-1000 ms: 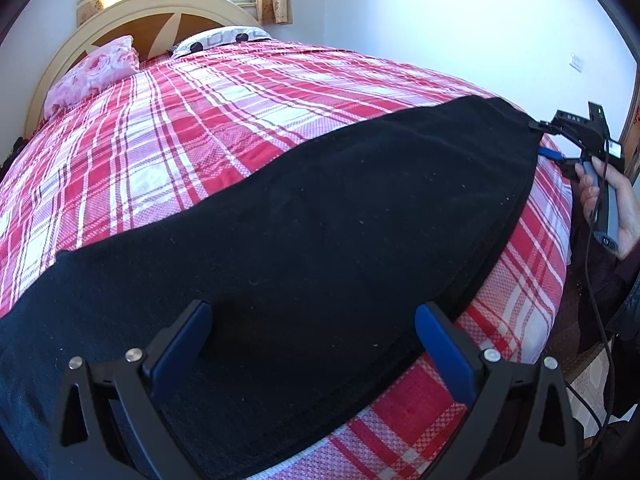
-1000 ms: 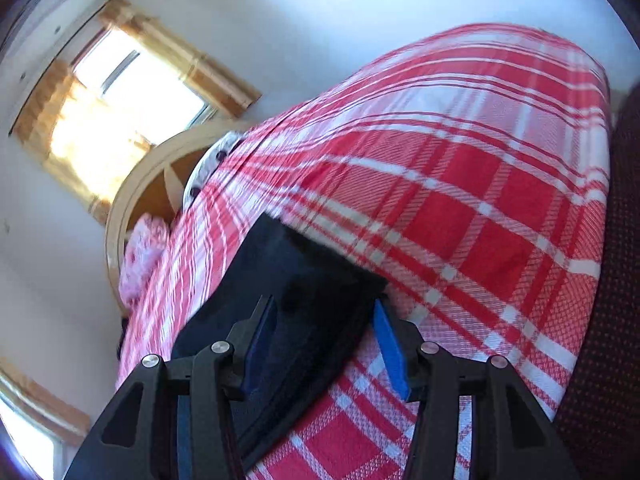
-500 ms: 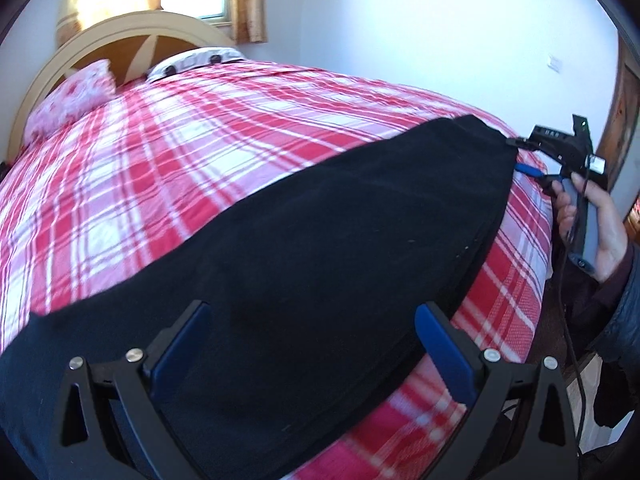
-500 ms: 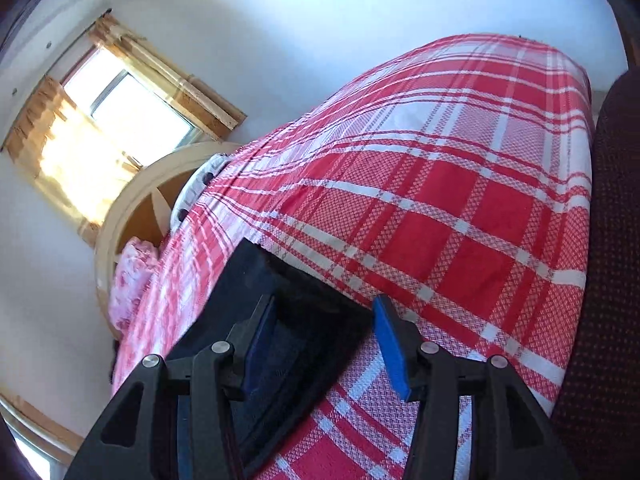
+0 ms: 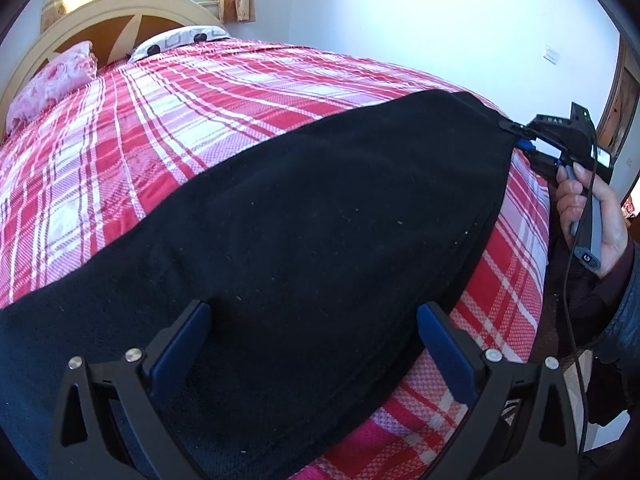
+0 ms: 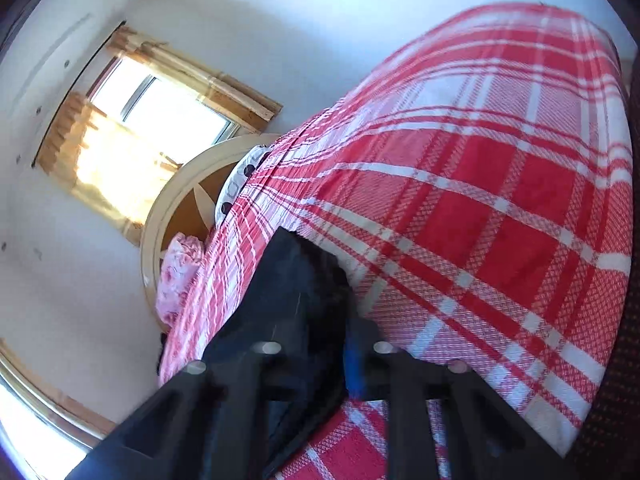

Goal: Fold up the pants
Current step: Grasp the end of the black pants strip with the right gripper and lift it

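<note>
The black pants (image 5: 304,232) lie flat along the near edge of the bed, folded lengthwise. My left gripper (image 5: 312,340) is open, its blue pads wide apart just above the pants near their left part. My right gripper (image 5: 516,134) is at the pants' far right end, held by a hand. In the right wrist view the right gripper (image 6: 332,344) is shut on the end of the pants (image 6: 296,280), with the cloth pinched between its fingers.
The bed has a red and white plaid cover (image 5: 192,92), a cream headboard (image 5: 120,8), a pink pillow (image 5: 52,80) and a spotted pillow (image 5: 180,38). A window (image 6: 152,120) is behind. The bed's edge drops off at the right (image 5: 532,240).
The right gripper's fingers have closed on the end of the pants; they were open around it before. The left gripper stayed open over the pants, its view shifting slightly.
</note>
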A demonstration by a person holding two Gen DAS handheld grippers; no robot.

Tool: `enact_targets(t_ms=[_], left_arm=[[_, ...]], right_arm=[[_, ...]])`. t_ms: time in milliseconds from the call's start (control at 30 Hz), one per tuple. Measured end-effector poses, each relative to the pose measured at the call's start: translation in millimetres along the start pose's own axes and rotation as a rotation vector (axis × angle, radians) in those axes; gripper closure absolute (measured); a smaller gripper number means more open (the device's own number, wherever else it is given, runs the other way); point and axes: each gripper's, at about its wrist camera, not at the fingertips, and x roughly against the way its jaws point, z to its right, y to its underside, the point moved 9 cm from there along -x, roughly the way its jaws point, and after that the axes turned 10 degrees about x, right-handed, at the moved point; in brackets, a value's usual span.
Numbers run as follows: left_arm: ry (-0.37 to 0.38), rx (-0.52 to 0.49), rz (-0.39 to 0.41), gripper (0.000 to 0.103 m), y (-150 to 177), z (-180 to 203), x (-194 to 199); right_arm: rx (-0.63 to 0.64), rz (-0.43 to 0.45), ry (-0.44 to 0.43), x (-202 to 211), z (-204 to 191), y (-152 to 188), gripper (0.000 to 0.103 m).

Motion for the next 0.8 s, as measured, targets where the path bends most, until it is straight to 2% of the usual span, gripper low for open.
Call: enact_targets(t_ms=[100,200,300,400,600,800], left_arm=[[0.0,0.001,0.016,0.0,1,2,3],[-0.033,0.009,0.048,0.0,1,-1,8],[-0.046,0.069,0.077,0.006,-1,-10,18],[-0.038,0.128,0.093,0.006,1,-21,26],[-0.051,0.183,0.093,0.006,5,-39,31],[-0.06,0.179,0.094,0.006,6,-40,32]], right_arm=[[0.019,0.004,-0.013,3,-3,1,0.091],[0.082,0.044,-0.03,15,-24,-5,0.091],[0.157,0.062,-0.06,22,-50,-6,0.091],[0.249,0.062,-0.103,28,-83,0,0.091],[0.388,0.021,-0.189,20,-144,25,0.091],[0.472,-0.047,-0.263,6,-188,63,0.091]])
